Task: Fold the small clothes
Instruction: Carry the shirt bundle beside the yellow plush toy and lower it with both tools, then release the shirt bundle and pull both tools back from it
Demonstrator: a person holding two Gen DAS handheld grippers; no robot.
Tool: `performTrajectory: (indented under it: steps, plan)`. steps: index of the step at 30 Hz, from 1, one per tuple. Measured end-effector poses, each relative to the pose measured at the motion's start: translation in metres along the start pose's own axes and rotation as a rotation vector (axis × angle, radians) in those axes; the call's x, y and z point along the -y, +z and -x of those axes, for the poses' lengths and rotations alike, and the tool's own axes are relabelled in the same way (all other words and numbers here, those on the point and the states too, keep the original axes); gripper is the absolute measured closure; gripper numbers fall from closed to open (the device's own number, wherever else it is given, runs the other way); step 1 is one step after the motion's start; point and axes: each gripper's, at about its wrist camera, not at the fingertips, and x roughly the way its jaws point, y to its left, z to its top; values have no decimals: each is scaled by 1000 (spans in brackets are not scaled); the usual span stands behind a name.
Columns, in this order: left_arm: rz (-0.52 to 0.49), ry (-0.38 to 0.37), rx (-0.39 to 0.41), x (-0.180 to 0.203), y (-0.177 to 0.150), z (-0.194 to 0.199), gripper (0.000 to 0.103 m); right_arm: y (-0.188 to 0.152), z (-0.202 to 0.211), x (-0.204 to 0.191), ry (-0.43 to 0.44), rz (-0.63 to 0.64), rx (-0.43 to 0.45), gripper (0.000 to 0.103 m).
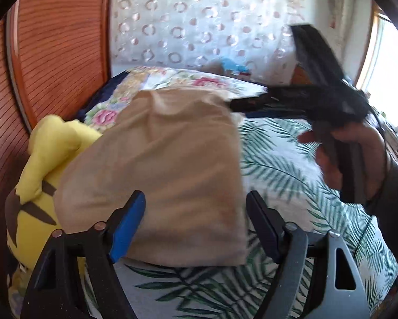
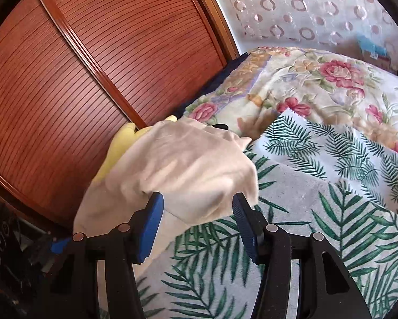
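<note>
A beige folded garment point(image 1: 159, 175) lies on the palm-leaf bedsheet point(image 1: 292, 186), resting partly against a yellow plush toy point(image 1: 39, 164). My left gripper point(image 1: 196, 212) is open, its jaws spread on either side of the garment's near edge, holding nothing. My right gripper point(image 1: 241, 103) reaches in from the right, its tips at the garment's far right corner. In the right wrist view the same garment point(image 2: 177, 170) lies just ahead of my right gripper point(image 2: 197, 207), which is open and empty.
A reddish wooden slatted wardrobe point(image 2: 79, 66) stands at the left. A floral quilt point(image 2: 318, 85) is bunched at the far end of the bed. A white curtain with ring pattern point(image 1: 199, 18) hangs behind. A bright window point(image 1: 390, 79) is at the right.
</note>
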Motion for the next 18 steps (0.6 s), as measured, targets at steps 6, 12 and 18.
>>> performTrajectory:
  steps: [6, 12, 18]
  plan:
    - [-66, -11, -80, 13, -7, -14, 40, 6, -21, 10, 32, -63, -30, 46]
    - [-99, 9, -65, 12, -8, -13, 92, 21, -49, 34, 48, -169, -59, 45]
    - [-65, -12, -26, 5, -6, 0, 96, 44, -70, 32, 95, -169, -40, 87]
